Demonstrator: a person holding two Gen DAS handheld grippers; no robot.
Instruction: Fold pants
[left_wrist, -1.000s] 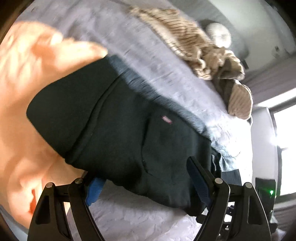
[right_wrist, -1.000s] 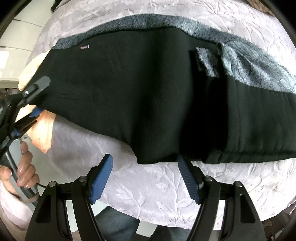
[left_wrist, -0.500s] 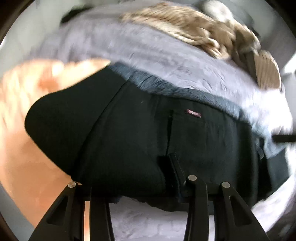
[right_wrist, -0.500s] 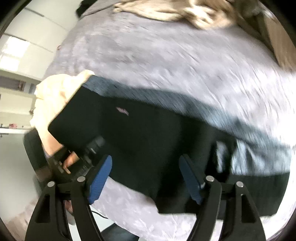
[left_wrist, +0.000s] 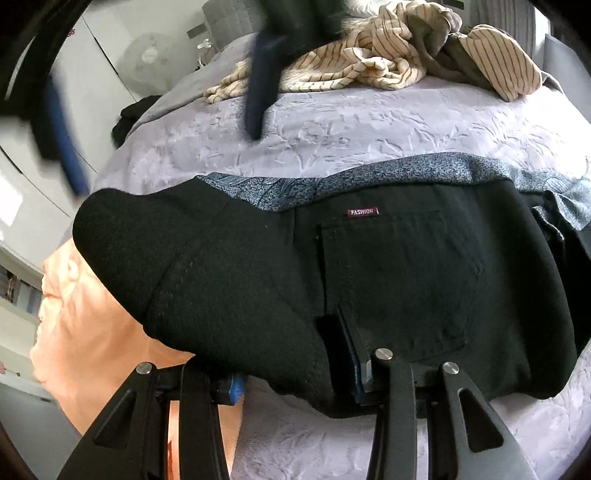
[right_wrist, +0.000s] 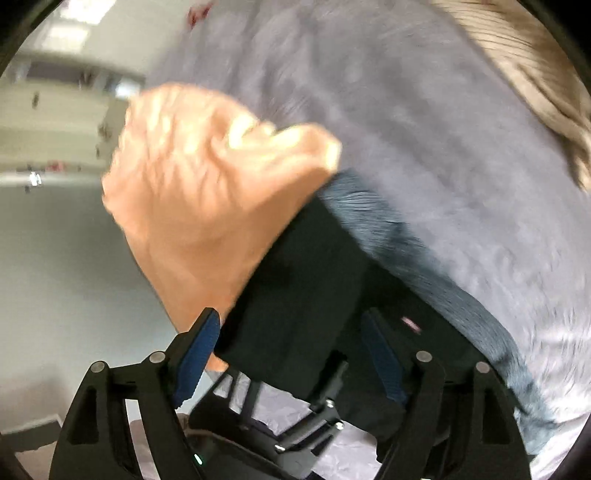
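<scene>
Since the earlier frames the right gripper (right_wrist: 291, 354) had swung over to the waist end, and the left gripper (left_wrist: 295, 365) had pushed in until its fingers straddled the near edge of the black pants (left_wrist: 369, 280); the left jaws stood narrow with cloth between them, though a firm grip could not be confirmed; the right jaws stood wide, around the waist corner but not clamped. The pants lay partly folded on the lilac bedspread (left_wrist: 369, 125), over a blue-grey patterned garment (left_wrist: 295, 188), beside an orange cloth (left_wrist: 92, 314). Judged step: gripping the waist end for another fold; next, both jaws must close and carry it across. The pocket label (left_wrist: 364, 212) read "FASHION".
</scene>
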